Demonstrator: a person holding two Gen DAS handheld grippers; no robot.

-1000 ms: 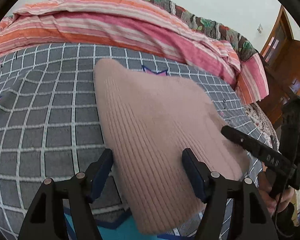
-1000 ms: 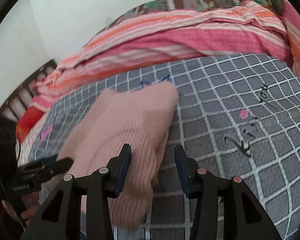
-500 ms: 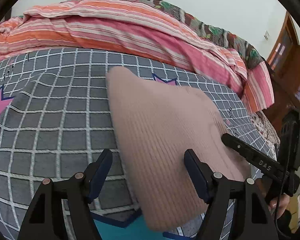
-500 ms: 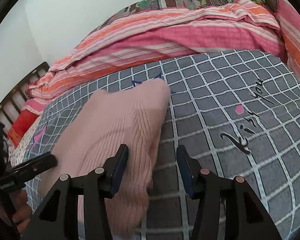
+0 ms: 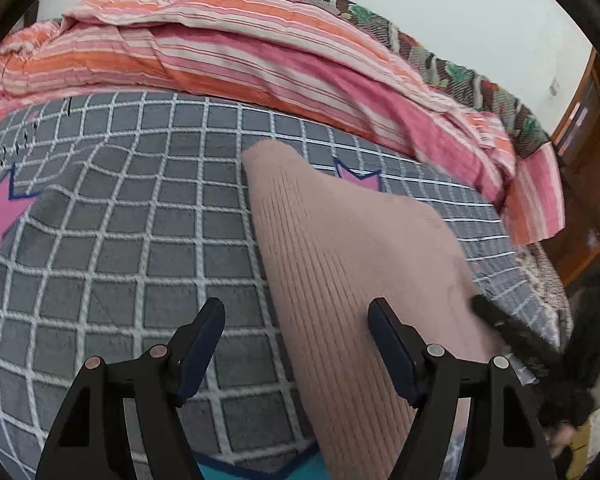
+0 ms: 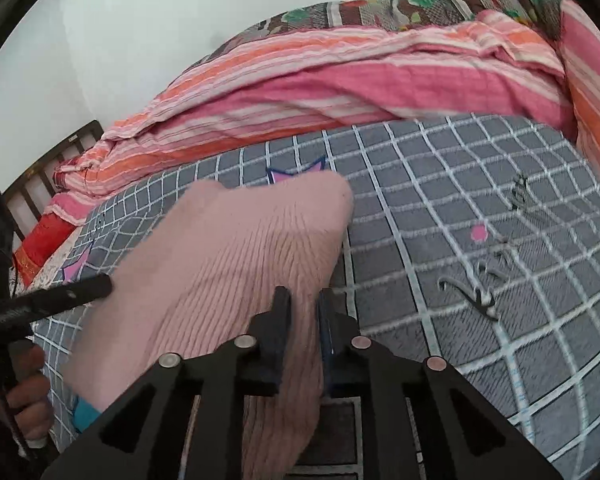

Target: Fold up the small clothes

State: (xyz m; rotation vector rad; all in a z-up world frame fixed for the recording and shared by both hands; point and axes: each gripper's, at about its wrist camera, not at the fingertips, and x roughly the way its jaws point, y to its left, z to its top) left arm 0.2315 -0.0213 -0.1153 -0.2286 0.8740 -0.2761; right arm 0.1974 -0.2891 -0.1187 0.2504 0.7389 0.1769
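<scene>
1. A grey checked blanket (image 5: 120, 248) covers the bed, with a striped pink and orange quilt (image 5: 228, 56) bunched along its far side.
2. The left gripper (image 5: 296, 344) hangs with its jaws spread wide, pressing on nothing; the left edge of the pink knitted garment (image 5: 340, 264) lies between them.
3. The garment lies on the blanket.
4. The right gripper (image 6: 304, 312) has just been closing, and its jaws now pinch the garment's right edge.

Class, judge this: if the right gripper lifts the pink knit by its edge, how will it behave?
Probably floppy: the pink knit already bulges and creases where the right gripper, jaws just closing, pinches its edge. Likely light, being thin ribbed fabric. Probably not slippery on the blanket.
</scene>
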